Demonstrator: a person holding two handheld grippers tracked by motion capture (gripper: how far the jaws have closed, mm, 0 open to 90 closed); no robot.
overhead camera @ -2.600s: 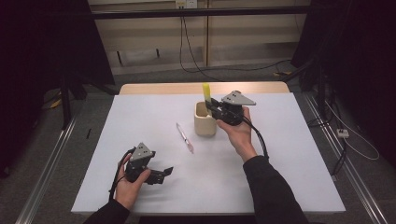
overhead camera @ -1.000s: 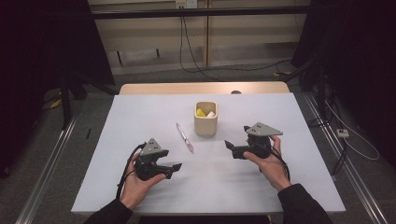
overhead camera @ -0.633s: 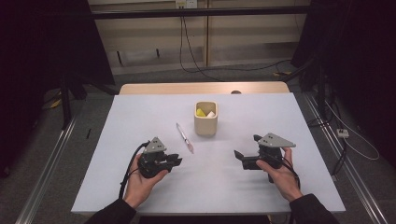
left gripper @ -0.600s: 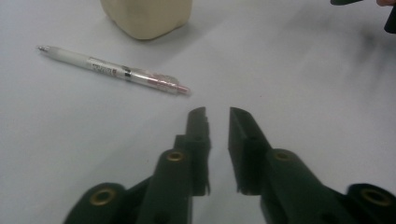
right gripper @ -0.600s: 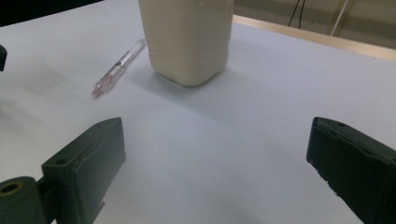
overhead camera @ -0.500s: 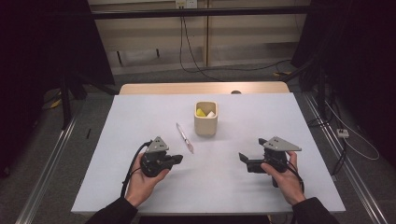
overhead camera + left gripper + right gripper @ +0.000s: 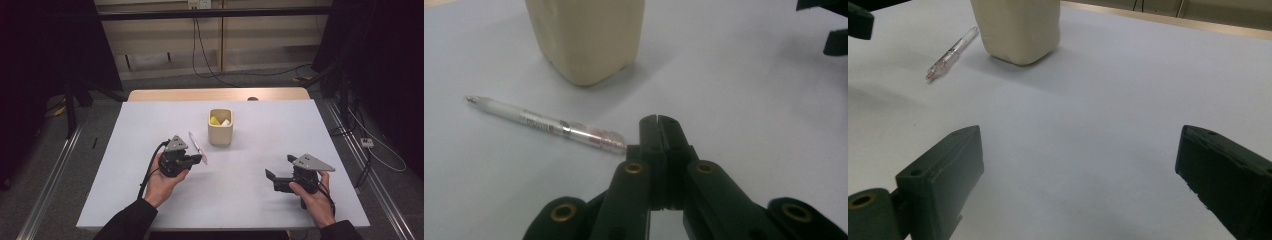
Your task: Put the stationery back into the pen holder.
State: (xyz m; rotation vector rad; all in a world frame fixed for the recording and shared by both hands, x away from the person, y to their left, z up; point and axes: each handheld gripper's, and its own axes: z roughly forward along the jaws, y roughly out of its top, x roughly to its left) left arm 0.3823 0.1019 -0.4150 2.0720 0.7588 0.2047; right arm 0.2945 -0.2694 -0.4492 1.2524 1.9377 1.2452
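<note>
A clear pen (image 7: 196, 146) lies on the white table (image 7: 260, 150), left of a cream cup (image 7: 220, 131) that holds a yellow item (image 7: 214, 120) and a white one. My left gripper (image 7: 198, 160) is shut with nothing between its jaws, its tip just beside the pen's near end. In the left gripper view the closed jaws (image 7: 657, 121) sit right of the pen (image 7: 549, 125), below the cup (image 7: 586, 35). My right gripper (image 7: 274, 179) is open and empty at the near right. Its view shows wide jaws (image 7: 1080, 150), the cup (image 7: 1015, 27) and the pen (image 7: 950, 55).
A wooden strip (image 7: 215, 94) runs along the table's far edge. Cables lie on the floor behind. A dark tip of the other gripper shows in the right gripper view's top left corner (image 7: 858, 20) and in the left gripper view's top right corner (image 7: 831, 40).
The right hand left the cup, with the yellow item now inside, and drew back to the near right. The left hand moved right toward the pen and its jaws closed.
</note>
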